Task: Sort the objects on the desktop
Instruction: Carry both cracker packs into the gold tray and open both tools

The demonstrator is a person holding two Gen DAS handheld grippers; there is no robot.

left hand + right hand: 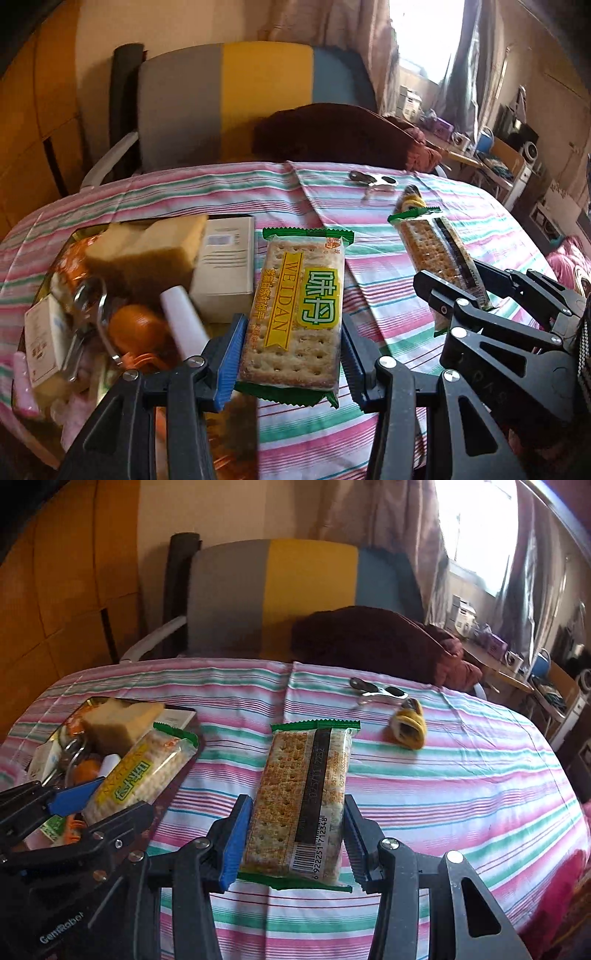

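Observation:
My left gripper is shut on a green cracker pack labelled WEIDAN, held at the right edge of a tray full of small items. The same pack shows in the right wrist view. My right gripper is shut on a second cracker pack, barcode side up, held over the striped tablecloth. That pack also shows in the left wrist view. A metal nail clipper and a yellow hair tie lie on the cloth further back.
The tray holds a yellow sponge, a white box, an orange object, a white tube and other small things. A chair with a dark red cloth stands behind the table.

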